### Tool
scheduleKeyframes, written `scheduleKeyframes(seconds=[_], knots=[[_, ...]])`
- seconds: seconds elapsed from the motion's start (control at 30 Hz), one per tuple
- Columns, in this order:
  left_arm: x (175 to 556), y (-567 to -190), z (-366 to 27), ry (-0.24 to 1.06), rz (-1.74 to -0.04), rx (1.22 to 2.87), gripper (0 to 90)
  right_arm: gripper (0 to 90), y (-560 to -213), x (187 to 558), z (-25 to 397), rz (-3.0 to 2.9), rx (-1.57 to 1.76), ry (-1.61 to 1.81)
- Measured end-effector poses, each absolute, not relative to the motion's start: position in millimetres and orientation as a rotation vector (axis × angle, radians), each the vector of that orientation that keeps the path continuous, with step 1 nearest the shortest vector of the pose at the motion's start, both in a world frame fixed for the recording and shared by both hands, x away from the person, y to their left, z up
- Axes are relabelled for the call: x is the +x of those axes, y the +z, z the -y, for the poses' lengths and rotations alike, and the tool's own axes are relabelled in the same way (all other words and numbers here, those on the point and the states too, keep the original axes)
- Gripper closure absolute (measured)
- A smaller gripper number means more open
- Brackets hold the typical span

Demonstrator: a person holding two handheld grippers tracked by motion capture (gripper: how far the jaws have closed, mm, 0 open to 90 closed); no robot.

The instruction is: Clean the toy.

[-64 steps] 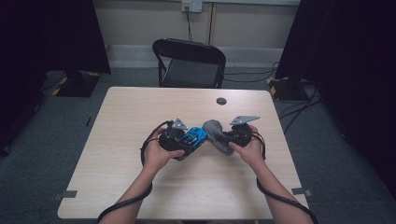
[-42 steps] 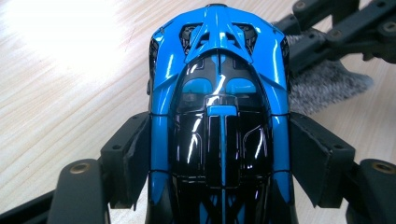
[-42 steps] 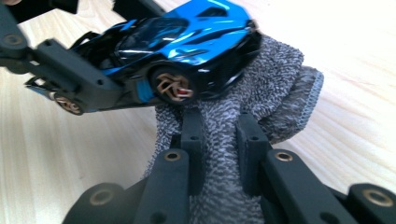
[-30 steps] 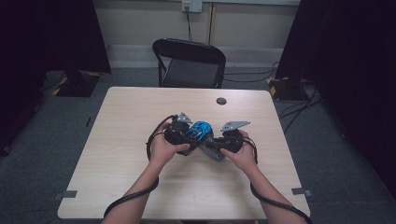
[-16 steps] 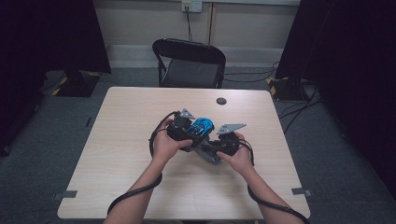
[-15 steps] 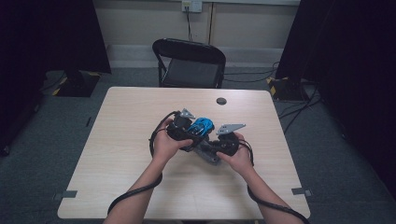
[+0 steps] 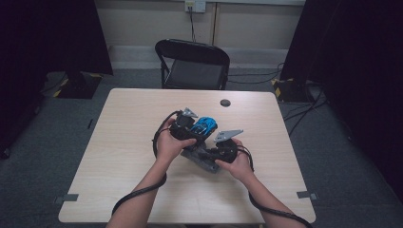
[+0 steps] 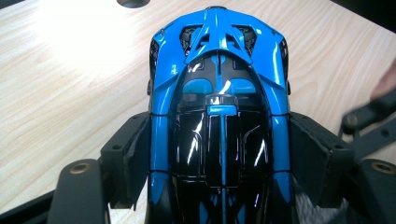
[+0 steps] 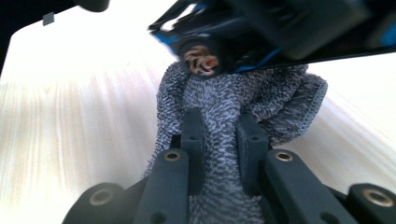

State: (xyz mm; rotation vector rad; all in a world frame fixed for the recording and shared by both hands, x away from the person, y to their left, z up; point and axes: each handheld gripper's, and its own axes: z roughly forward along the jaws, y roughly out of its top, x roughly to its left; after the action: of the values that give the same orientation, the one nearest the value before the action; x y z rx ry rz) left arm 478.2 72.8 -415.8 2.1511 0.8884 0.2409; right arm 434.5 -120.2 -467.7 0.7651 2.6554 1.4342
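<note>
Gripping the blue car [image 8: 219,116] by its flanks in our left claw [image 8: 219,154], with the cloth [image 9: 224,140] pinched in our right claw [image 9: 219,140] just under it, we judge that hard rubbing could twist the glossy car loose or drag the cloth free.

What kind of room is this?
Probably a recording room or lab, not a home. A bare wooden table stands on grey carpet, dark curtains hang around it, a folding chair waits behind, and cables run across the floor.
</note>
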Motion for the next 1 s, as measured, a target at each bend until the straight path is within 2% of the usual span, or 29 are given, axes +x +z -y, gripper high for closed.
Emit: scheduleKeyframes(seconds=[0.43, 1.0], knots=[[480.8, -414.8, -87.2, 0.268, -0.924, 2.144, 28.0, 77.0, -473.2, 428.3, 115.6, -2.734, 0.703, 1.38], [460.0, -415.8, -105.3, 0.275, -0.877, 2.171, 28.0, 77.1, -453.8, 461.8, 178.3, -2.533, 0.936, 1.308]])
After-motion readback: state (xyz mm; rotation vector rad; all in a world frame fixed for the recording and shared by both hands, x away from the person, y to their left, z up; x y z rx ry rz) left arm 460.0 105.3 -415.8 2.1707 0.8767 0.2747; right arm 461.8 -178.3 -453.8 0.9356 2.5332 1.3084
